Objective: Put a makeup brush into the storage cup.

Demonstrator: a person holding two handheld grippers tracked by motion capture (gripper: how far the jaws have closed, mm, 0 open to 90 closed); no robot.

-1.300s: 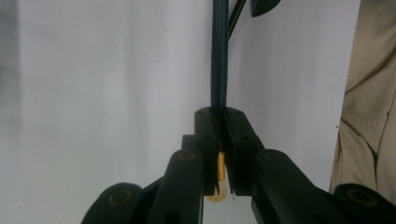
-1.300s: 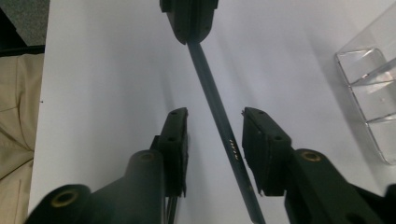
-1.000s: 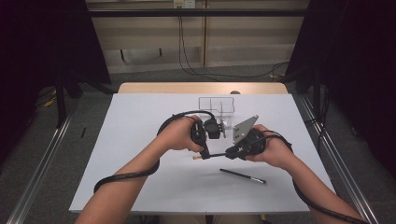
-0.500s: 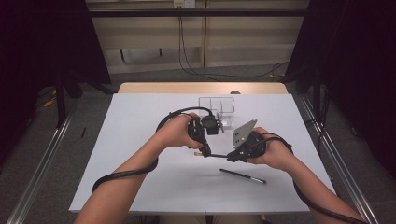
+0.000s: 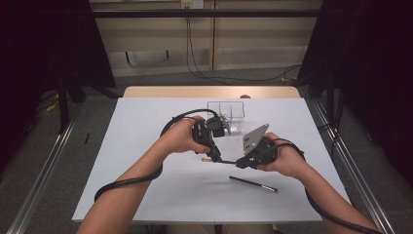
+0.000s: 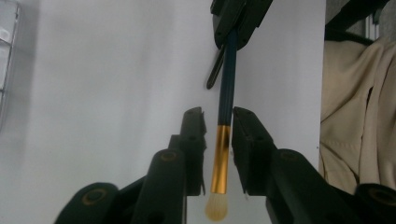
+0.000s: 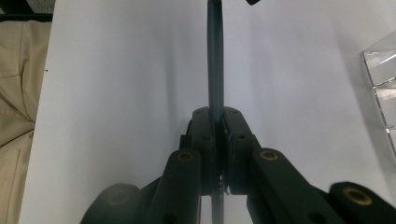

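The near and left parts of the table [image 5: 146, 195] are free for passing. The clear box [image 5: 229, 114] stands just behind the left gripper [image 5: 213, 155] and blocks the way forward. A pen [image 5: 253, 184] lies just before the right gripper [image 5: 242, 163].

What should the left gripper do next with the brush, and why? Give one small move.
Probably draw the left gripper back off the brush. Its jaws have just been opening and now stand apart on either side of the gold ferrule without pressing it, while the right gripper is clamped on the dark handle. The handover looks done, so backing away would free the brush for the clear organizer.
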